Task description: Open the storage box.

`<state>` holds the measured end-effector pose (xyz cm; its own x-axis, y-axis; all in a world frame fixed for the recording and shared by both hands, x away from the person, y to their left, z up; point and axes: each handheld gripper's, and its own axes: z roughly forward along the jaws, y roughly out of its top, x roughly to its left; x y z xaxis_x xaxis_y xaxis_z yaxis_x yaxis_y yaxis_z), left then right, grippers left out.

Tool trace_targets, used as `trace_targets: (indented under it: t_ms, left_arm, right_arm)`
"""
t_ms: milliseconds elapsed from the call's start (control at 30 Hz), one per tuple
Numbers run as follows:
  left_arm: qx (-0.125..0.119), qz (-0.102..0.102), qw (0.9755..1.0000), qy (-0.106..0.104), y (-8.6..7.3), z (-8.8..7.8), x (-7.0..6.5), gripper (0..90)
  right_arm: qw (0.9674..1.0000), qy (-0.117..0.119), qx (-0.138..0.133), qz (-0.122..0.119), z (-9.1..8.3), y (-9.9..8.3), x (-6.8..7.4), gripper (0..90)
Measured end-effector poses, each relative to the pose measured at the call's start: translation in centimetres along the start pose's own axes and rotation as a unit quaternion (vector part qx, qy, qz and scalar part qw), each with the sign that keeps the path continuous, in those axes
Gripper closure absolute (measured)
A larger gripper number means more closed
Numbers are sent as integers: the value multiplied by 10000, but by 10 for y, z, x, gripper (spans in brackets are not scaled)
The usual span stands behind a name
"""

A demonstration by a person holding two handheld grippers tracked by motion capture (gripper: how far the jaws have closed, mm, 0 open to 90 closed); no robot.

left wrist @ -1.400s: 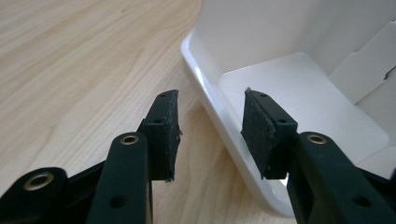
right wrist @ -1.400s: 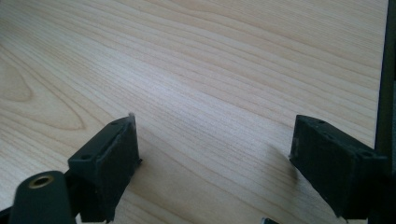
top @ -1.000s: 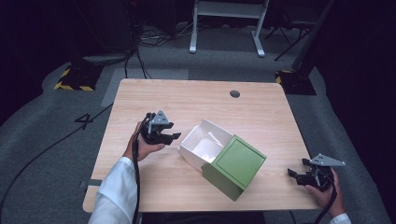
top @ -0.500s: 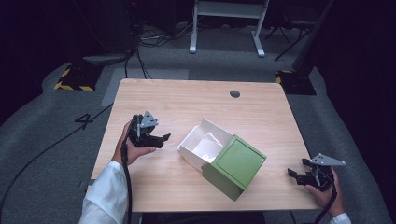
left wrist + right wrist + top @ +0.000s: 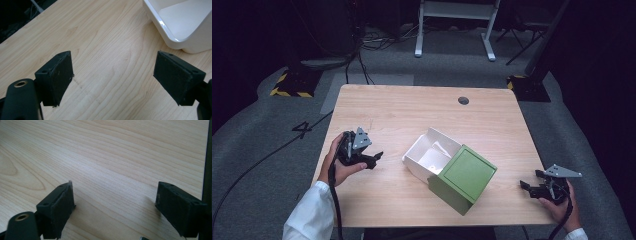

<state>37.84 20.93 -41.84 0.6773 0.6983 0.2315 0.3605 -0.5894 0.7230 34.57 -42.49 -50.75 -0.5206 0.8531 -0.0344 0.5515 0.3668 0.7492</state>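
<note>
Since a second ago, the left gripper (image 5: 373, 158) has drawn back toward the table's left edge, away from the white box (image 5: 430, 152), while the right one has barely stirred. It now hovers over bare wood with its jaws spread wide and nothing between them; in the left gripper view the box's rounded corner (image 5: 178, 27) sits up and to the right, near but apart. Mid-table, the white box lies open, its green lid (image 5: 465, 176) leaning askew over its right end, probably so the inside stays reachable. At the far right, the right gripper (image 5: 532, 187) rests low near the table (image 5: 397, 107) edge, jaws likewise wide and empty, seemingly parked clear of the box.
</note>
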Motion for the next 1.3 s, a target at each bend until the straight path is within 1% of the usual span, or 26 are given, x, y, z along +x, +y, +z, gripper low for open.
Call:
trace_targets:
  t_ms: [67, 100, 167, 300, 400, 533, 633, 700, 833, 867, 1033, 1100, 1133, 1200, 1267, 1300]
  left_arm:
    - [-13, -24, 10000, 47, -3, -4, 0, 162]
    - [18, -6, 10000, 49, -4, -6, 0, 162]
    - [109, 60, 9998, 122, -7, -8, -2, 162]
    - [309, 130, 9993, 172, -15, -12, -6, 172]
    - [389, 185, 9988, 211, -20, -15, -8, 179]
    - [500, 152, 9984, 225, -30, -17, -11, 179]
    - [503, 62, 9986, 173, -39, -16, -15, 178]
    - [560, 92, 9982, 209, -46, -16, -18, 177]
    - [545, -33, 9984, 135, -58, -16, -21, 175]
    - [519, -90, 9985, 127, -61, -16, -21, 175]
    - [579, -271, 9979, 72, -78, -17, -23, 174]
    - [565, -340, 9978, 44, -84, -17, -24, 171]
    - [548, -356, 9979, 53, -87, -18, -25, 170]
    - [438, -471, 9979, -92, -94, -19, -25, 164]
    - [443, -524, 9976, -69, -98, -18, -26, 162]
    - [418, -598, 9973, -81, -100, -17, -27, 162]
  right_arm:
    - [10000, -4, -4, -4, 0, 0, 0, 152]
    - [10000, -1, -3, -2, 0, 0, 0, 152]
    - [10000, -2, -3, 0, 0, 0, 0, 152]
    - [10000, -2, -3, -2, 0, 0, 0, 152]
    - [10000, -1, -1, 2, 0, 0, 0, 152]
    - [10000, -7, -4, -6, 0, 0, 0, 152]
    - [10000, -12, -5, -10, 0, 0, 0, 152]
    - [10000, -16, -7, -15, 0, 0, 0, 152]
    - [10000, -22, -6, -12, 0, 0, 1, 152]
    - [10000, -19, -7, -13, 0, 0, 1, 152]
    - [10000, -29, -7, -15, 0, 0, 1, 152]
    - [10000, -29, -7, -12, 0, 0, 1, 152]
    - [10000, -27, -7, -12, 0, 0, 1, 152]
    - [10000, -32, -8, -15, 0, 0, 1, 152]
    - [10000, -27, -5, -12, 0, 0, 1, 152]
    - [10000, -25, -8, -14, 0, 0, 1, 152]
